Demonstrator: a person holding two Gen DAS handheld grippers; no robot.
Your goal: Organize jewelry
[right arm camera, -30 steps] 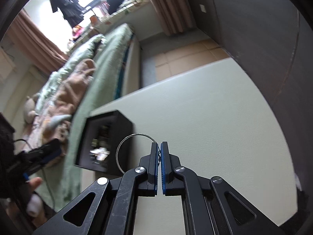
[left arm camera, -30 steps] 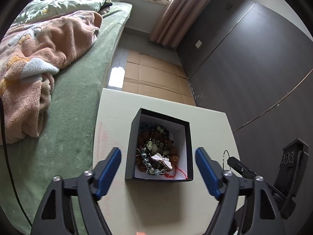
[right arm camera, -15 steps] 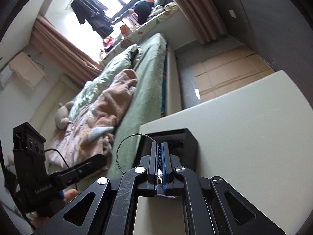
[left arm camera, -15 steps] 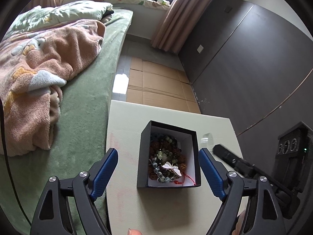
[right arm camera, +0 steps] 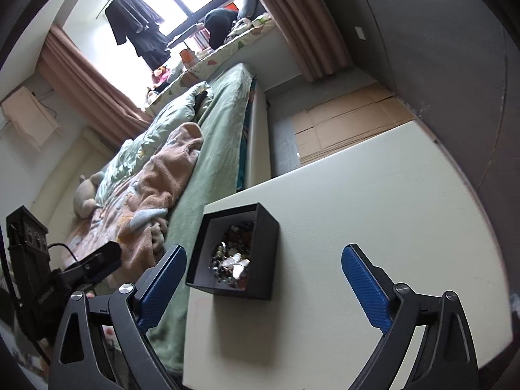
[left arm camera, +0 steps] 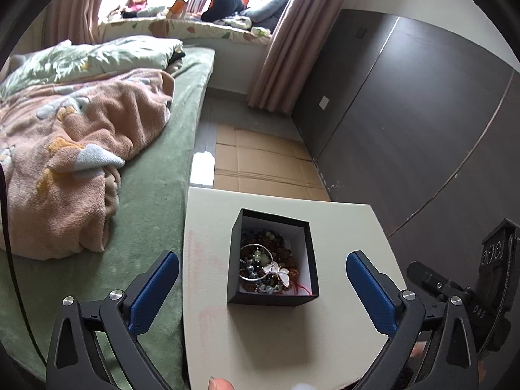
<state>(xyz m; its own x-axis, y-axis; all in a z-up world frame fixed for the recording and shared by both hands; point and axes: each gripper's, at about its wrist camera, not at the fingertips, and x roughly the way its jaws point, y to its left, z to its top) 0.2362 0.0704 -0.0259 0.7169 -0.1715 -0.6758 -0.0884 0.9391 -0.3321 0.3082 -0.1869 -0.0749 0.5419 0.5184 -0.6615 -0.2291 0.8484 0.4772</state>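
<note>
A black box [left arm camera: 272, 299] with a white lining stands on the cream table [left arm camera: 260, 344]. It holds bead bracelets, a white butterfly pendant [left arm camera: 277, 272] and a thin silver bangle [left arm camera: 242, 253] lying on top. My left gripper [left arm camera: 261, 256] hovers above and in front of the box, its jaws opening with nothing between the pads. In the right wrist view the box [right arm camera: 250, 287] sits low and left of centre. My right gripper [right arm camera: 265, 250] hangs above the table near it, jaws opening wide and holding nothing.
A bed with a green cover [left arm camera: 152, 201] and a pink blanket [left arm camera: 74, 149] lies against the table's left side. Flattened cardboard [left arm camera: 260, 162] covers the floor beyond the table. A dark wall panel [left arm camera: 406, 123] runs along the right. A fingertip [left arm camera: 221, 383] shows at the bottom edge.
The right gripper, shut on the silver bangle before, has opened, and the bangle now lies in the box. The left gripper has lifted and drawn back, its jaws spreading wider.
</note>
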